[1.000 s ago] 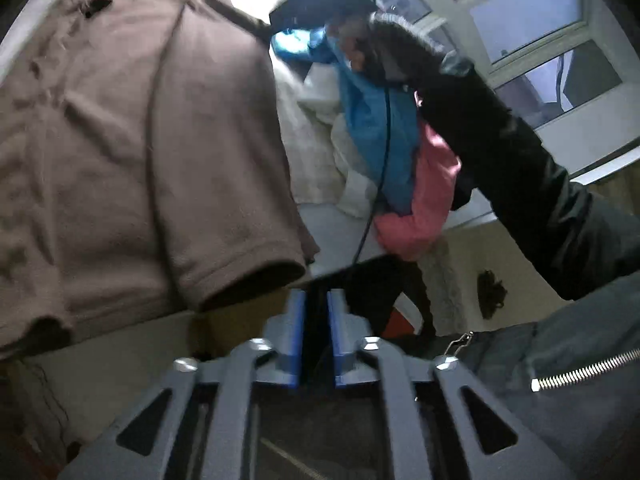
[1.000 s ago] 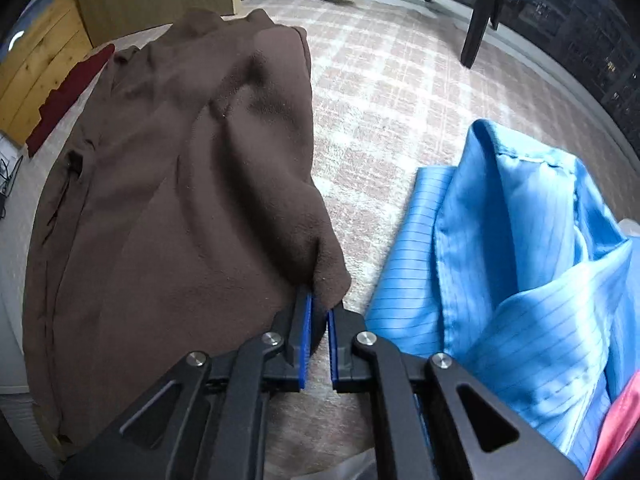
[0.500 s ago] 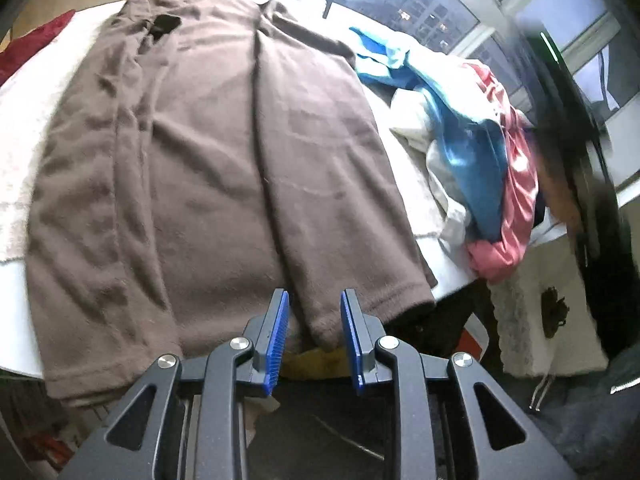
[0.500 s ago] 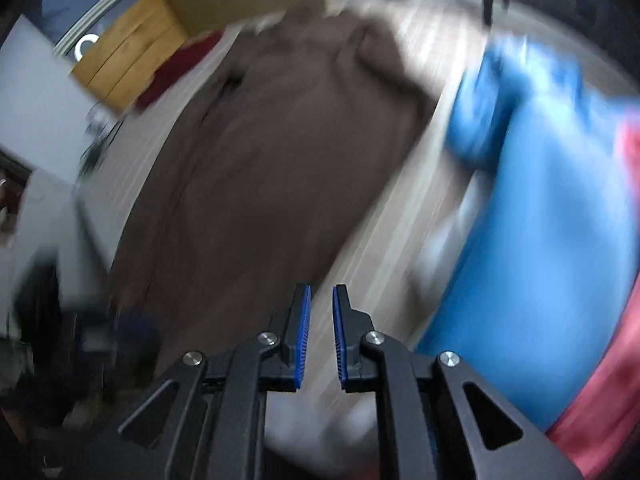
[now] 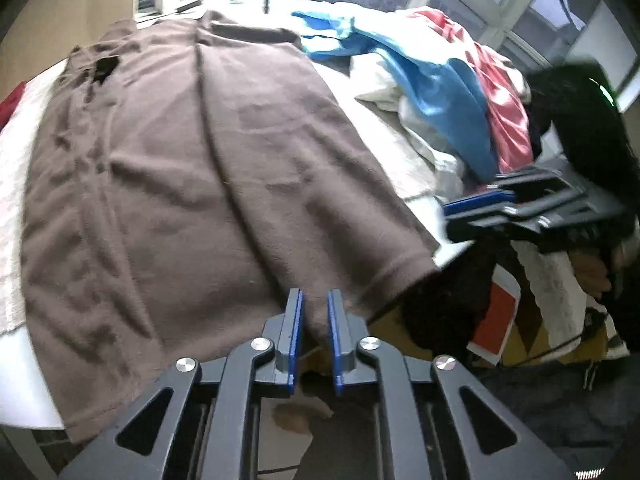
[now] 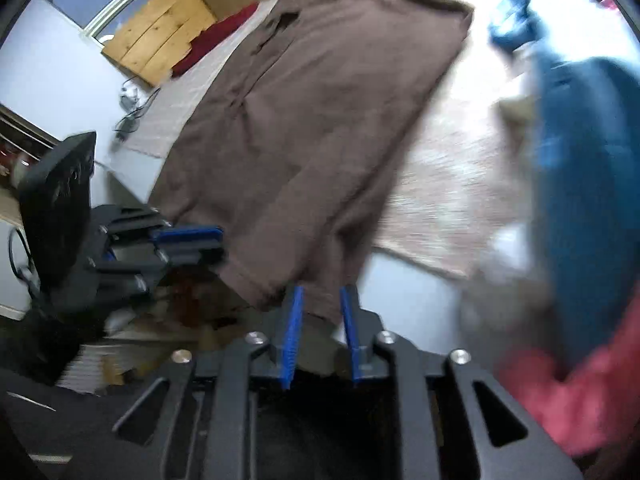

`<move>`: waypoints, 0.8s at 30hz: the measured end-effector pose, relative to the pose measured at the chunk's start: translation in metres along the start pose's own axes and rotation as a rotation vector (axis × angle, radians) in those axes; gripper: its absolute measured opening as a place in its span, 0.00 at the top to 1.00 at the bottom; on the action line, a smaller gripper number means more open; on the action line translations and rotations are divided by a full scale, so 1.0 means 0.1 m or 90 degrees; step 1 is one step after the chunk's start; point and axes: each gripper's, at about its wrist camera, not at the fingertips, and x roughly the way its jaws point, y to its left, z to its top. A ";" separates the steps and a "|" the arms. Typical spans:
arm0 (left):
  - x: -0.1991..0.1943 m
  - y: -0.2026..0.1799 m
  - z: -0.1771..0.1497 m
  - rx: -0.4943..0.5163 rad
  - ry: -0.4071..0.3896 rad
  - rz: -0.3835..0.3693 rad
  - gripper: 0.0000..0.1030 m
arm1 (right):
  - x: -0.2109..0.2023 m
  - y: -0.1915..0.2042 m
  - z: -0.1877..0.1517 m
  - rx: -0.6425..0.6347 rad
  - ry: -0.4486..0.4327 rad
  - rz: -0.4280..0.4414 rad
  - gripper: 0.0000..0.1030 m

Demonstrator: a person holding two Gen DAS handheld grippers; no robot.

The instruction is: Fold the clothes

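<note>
A brown garment [image 5: 208,168] lies spread flat on the white table [image 5: 24,364], its hem hanging over the near edge. My left gripper [image 5: 314,308] is closing its jaws on a fold of that hem, and the fabric fills the gap between the pads. In the right wrist view the left gripper [image 6: 220,246] meets the hem's left part. My right gripper [image 6: 322,308] is at the brown garment's [image 6: 320,120] right hem corner. Its jaws are opening, and the corner hangs loosely between them. From the left wrist view the right gripper [image 5: 447,222] sits just beside that corner.
A heap of blue [image 5: 440,92], red [image 5: 504,108] and white [image 5: 404,136] clothes fills the table's right side. A wooden board [image 6: 160,40] and a red cloth [image 6: 216,36] lie beyond the far left. Boxes [image 5: 496,320] stand under the table edge. A dark sleeve [image 5: 584,128] holds the right gripper.
The right gripper let go of the garment's far edge near the blue cloth, swept back to the near hem and opened. The left gripper's jaws narrowed onto the hem fold.
</note>
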 end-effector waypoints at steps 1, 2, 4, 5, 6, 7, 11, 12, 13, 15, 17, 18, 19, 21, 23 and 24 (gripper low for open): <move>-0.02 0.04 0.00 -0.007 -0.001 0.004 0.92 | 0.01 0.00 -0.03 -0.006 0.001 -0.009 0.72; -0.04 0.07 0.01 -0.014 -0.003 0.008 0.92 | 0.03 0.01 -0.06 -0.010 0.004 -0.013 0.72; -0.08 0.12 0.00 -0.018 -0.004 0.012 0.92 | 0.08 0.04 -0.10 -0.024 0.008 -0.026 0.72; -0.09 0.13 0.00 -0.018 -0.003 0.014 0.92 | 0.11 0.08 -0.12 -0.040 0.005 -0.038 0.72; -0.09 0.13 0.00 -0.016 -0.001 0.016 0.92 | 0.15 0.13 -0.12 -0.057 0.001 -0.046 0.72; -0.09 0.11 0.01 -0.013 0.002 0.014 0.92 | 0.17 0.17 -0.12 -0.068 -0.002 -0.048 0.72; -0.05 0.05 0.01 0.005 0.011 0.011 0.92 | 0.30 0.30 -0.11 -0.105 -0.012 -0.050 0.72; -0.03 0.04 0.01 0.009 0.015 0.012 0.92 | 0.33 0.30 -0.11 -0.115 -0.009 -0.061 0.73; 0.00 0.04 0.01 0.011 0.021 0.010 0.92 | 0.31 0.27 -0.14 -0.115 -0.005 -0.065 0.75; 0.06 0.03 -0.01 0.018 0.032 0.013 0.92 | 0.29 0.22 -0.14 -0.092 -0.005 -0.061 0.86; 0.11 0.02 -0.03 0.027 0.041 0.015 0.92 | 0.24 0.17 -0.12 -0.075 -0.010 -0.069 0.95; 0.13 0.02 -0.04 0.028 0.044 0.016 0.92 | 0.19 0.16 -0.11 -0.065 -0.015 -0.080 0.95; 0.14 0.04 -0.05 0.025 0.044 0.014 0.92 | 0.13 0.12 -0.12 -0.053 -0.023 -0.085 0.95; 0.15 0.06 -0.07 0.020 0.044 0.010 0.92 | 0.02 0.03 -0.16 -0.026 -0.032 -0.087 0.95; 0.14 0.07 -0.07 0.019 0.042 0.007 0.92 | 0.06 0.08 -0.18 -0.037 -0.027 -0.079 0.95; 0.14 0.07 -0.08 0.020 0.042 0.006 0.92 | 0.08 0.12 -0.19 -0.045 -0.024 -0.075 0.94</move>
